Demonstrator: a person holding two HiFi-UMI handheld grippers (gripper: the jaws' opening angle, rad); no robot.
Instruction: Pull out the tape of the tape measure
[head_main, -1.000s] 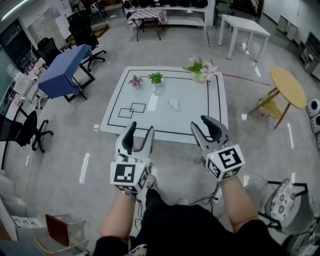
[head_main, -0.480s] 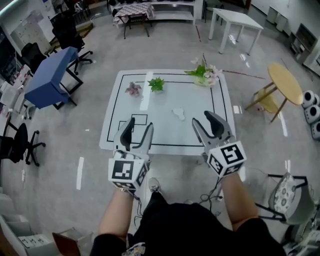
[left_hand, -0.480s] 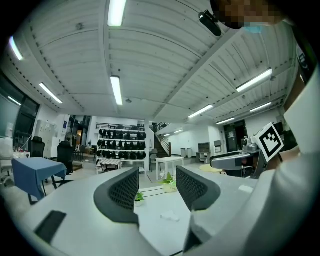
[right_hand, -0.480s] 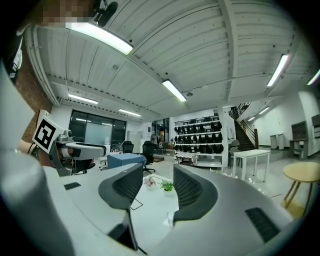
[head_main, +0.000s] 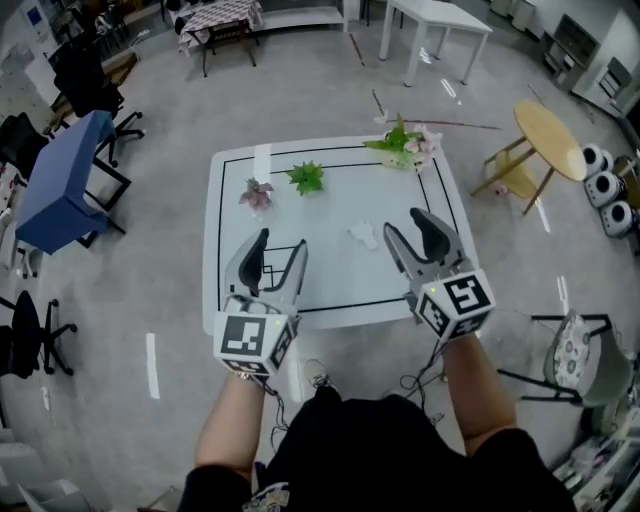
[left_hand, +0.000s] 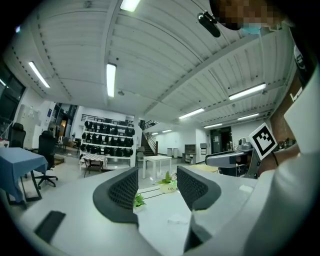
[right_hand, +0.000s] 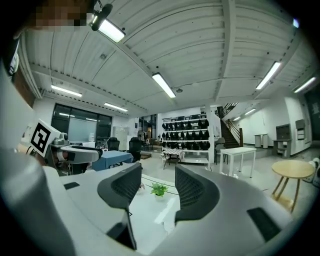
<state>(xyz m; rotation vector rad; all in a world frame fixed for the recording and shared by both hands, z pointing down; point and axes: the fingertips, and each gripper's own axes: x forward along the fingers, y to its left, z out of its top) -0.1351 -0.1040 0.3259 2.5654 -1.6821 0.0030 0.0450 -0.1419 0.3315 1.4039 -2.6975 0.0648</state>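
Observation:
A small white object (head_main: 363, 235), which may be the tape measure, lies right of centre on the white table (head_main: 230, 200); I cannot make out its details. It also shows in the left gripper view (left_hand: 177, 219). My left gripper (head_main: 279, 245) hovers over the table's near left part, its jaws opening with nothing between them (left_hand: 157, 187). My right gripper (head_main: 405, 224) is just right of the white object, a little nearer to me. Its jaws are opening too, with nothing between them (right_hand: 158, 187).
On the table's far side stand a green plant (head_main: 305, 177), a pinkish plant (head_main: 256, 192) and a flower bunch (head_main: 405, 142). A round wooden table (head_main: 548, 135) is at the right, a blue table (head_main: 62, 185) at the left, a chair (head_main: 585, 355) near right.
The person has stepped closer, so both grippers now reach over the table's near edge instead of hanging in front of it. The right jaws have spread a little wider.

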